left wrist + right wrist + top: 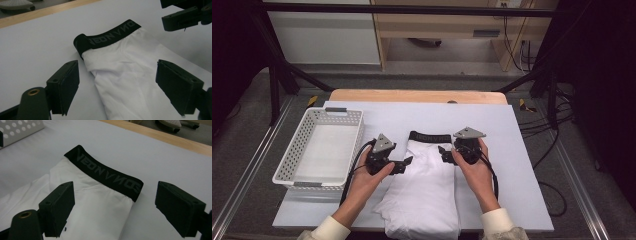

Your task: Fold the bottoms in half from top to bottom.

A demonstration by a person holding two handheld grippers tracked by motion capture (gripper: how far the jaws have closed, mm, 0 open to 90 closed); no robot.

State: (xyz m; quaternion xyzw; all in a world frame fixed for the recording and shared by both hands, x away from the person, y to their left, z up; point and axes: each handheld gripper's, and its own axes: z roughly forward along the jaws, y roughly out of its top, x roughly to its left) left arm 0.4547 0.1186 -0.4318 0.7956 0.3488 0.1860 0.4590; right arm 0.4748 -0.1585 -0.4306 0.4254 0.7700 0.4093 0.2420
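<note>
1. High view: a folded white garment point(424, 192) with a black waistband point(430, 136) lies lengthwise on the white sheet covering the bench point(522, 165), the waistband at the far end and the near end reaching the bench's front edge. The left gripper point(408, 162) sits at the garment's left edge and the right gripper point(441, 152) at its right edge, both just below the waistband and pointing inward toward each other. Each is held in a hand with a pale cuff at the wrist. A white perforated basket point(292, 155) stands on the left part of the bench, apart from the garment.

2. Left gripper view: the jaws stand wide apart with nothing clamped between them. The garment point(130, 75) lies in the gap beneath, touching neither pad. The waistband point(110, 37) is farther ahead, its left end folded over. The right gripper point(185, 17) shows at the upper right corner.

3. Right gripper view: the jaws are spread wide and hold nothing. The garment point(100, 212) lies under the left pad and across part of the gap, its folded edge running between the pads. The waistband point(105, 172) crosses ahead of them, lettering visible. A corner of the basket point(17, 130) shows at the upper left.
</note>
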